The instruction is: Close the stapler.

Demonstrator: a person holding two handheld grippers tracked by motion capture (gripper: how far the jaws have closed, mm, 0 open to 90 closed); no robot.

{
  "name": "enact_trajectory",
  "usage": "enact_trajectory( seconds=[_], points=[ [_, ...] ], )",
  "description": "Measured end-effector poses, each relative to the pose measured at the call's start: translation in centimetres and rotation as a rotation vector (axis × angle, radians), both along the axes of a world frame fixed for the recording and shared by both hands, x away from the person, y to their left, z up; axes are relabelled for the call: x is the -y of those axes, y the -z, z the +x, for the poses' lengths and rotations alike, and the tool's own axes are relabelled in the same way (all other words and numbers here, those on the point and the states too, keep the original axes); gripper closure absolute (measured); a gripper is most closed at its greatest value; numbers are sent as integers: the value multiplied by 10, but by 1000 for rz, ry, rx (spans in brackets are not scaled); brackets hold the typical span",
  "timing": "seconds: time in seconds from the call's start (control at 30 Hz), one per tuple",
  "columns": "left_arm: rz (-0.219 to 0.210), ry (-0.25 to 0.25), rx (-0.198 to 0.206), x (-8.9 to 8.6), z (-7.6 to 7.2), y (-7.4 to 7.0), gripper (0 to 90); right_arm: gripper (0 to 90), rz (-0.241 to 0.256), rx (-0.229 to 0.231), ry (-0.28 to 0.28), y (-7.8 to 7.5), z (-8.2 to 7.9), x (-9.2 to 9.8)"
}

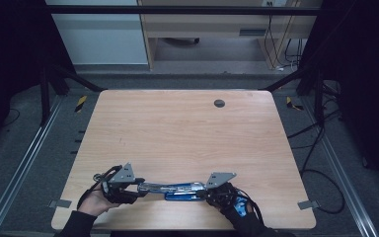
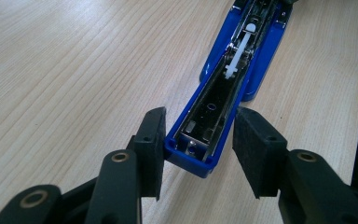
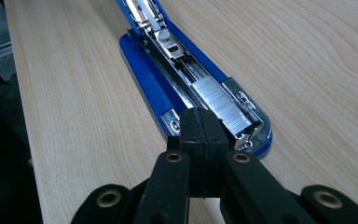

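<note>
Black jaws of the right gripper (image 3: 200, 140) are pressed together, empty, at the staple-row end of the blue metal stapler (image 1: 177, 190), which lies swung open near the wooden table's (image 1: 177, 128) front edge. At its far end, the left gripper (image 2: 198, 149) straddles the lid tip, jaws apart. Staples look loaded; closing remains.
</note>
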State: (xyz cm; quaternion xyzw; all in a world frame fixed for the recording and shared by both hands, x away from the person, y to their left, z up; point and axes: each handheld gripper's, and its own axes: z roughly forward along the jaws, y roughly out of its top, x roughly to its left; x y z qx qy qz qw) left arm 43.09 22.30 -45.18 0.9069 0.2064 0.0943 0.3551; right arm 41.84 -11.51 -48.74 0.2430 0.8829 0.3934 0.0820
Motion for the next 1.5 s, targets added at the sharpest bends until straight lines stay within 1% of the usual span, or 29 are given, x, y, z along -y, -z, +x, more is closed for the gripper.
enact_trajectory(
  seconds=[0.03,0.13,0.2,0.23,0.33,0.43,0.6,0.7,0.77,0.87,0.9,1.13,1.33,1.5],
  points=[
    [4,3,2,0,0,0,545,900,0,-3,1,0,0,0],
    [-1,0,2,-1,0,1,545,900,-1,-12,-4,-1,0,0],
    [-7,-4,2,0,-1,1,545,900,8,-3,-11,-3,0,1],
    [-7,-4,2,0,-1,1,545,900,22,-5,-10,-5,0,1],
    [-6,-5,4,0,-1,1,545,900,51,23,-17,-11,-1,0],
    [-6,-5,4,0,-1,1,545,900,74,38,-13,-17,0,-3],
    [-9,-6,5,0,-1,1,546,900,122,58,-5,-26,5,-14],
    [-11,-8,4,0,-1,1,546,900,155,68,-20,-31,7,-25],
    [-11,-8,4,0,-1,1,546,900,168,60,-36,-32,8,-33],
    [-11,-8,5,-1,-1,1,546,900,172,59,-49,-33,10,-44],
    [-4,-2,6,-1,-1,1,546,900,169,61,-48,-33,11,-47],
    [-8,-5,3,-1,-1,1,545,900,170,59,-30,-32,17,-65],
    [-6,-5,4,-1,-1,1,545,900,157,58,-53,-29,17,-83],
    [-6,-5,4,-2,-1,1,545,900,146,58,-58,-27,16,-92]
  ],
)
